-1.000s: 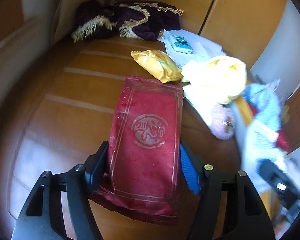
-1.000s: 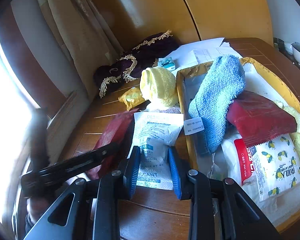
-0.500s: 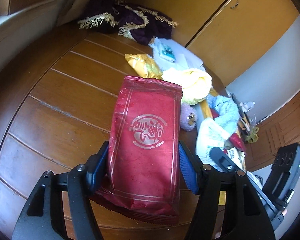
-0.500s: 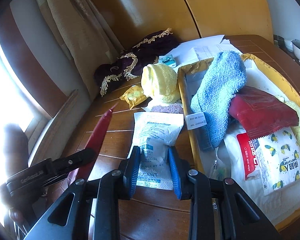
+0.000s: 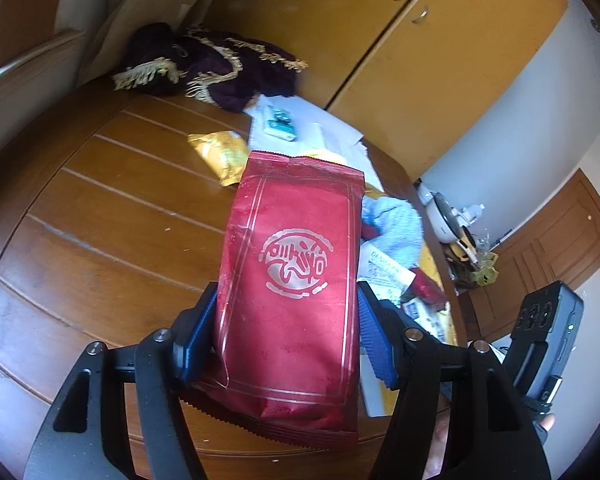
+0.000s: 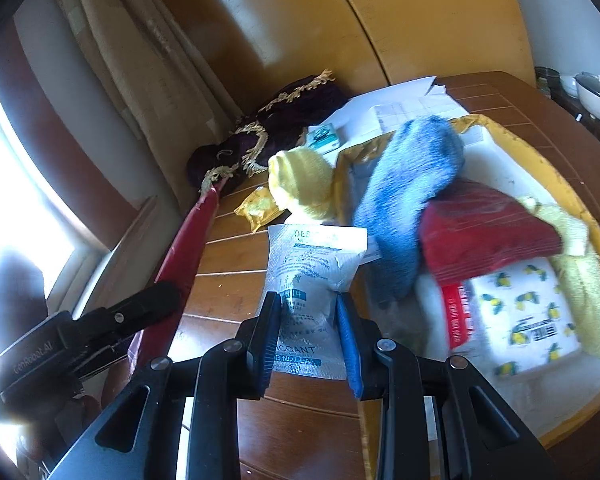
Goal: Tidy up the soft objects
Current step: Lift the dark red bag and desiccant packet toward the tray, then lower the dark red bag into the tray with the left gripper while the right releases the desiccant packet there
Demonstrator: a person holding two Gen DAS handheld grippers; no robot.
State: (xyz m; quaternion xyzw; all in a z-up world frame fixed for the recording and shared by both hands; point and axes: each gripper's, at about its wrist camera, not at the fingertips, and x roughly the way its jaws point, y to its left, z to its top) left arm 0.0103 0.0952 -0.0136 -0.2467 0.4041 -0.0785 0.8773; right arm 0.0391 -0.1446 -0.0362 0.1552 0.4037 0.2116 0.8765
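The left gripper [image 5: 286, 344] is clamped across the lower part of a flat red foil packet with a silver round emblem [image 5: 296, 280], blue pads pressed to its two long edges. The packet's long axis runs straight out ahead of the jaws, its crimped far end pointing away and its serrated near end hanging back under the fingers, lifted clear of the round wooden table [image 5: 100, 220]. The right wrist view shows this packet edge-on, a thin red blade off to the left.

The right gripper [image 6: 309, 320] pinches a white desiccant sachet with blue print [image 6: 312, 280] at its waist, jaws narrowed until the pouch bulges above them. Its long axis also runs forward from the fingers.

What the coming move turns on, I judge, is the yellow-rimmed tray [image 6: 540, 152], which lies ahead and to the right of both claws. It already carries a blue terry towel [image 6: 412, 184], a second red packet [image 6: 484, 236], a lemon-printed wet-wipe pack [image 6: 520, 312] and a pale yellow cloth [image 6: 584, 280]. The right gripper is much nearer, the tray's near rim just beside its right finger; the left one must cross further. Outside the tray, ahead of the right gripper, sit a rolled yellow cloth [image 6: 304, 180] and a small gold foil pouch [image 6: 258, 208].
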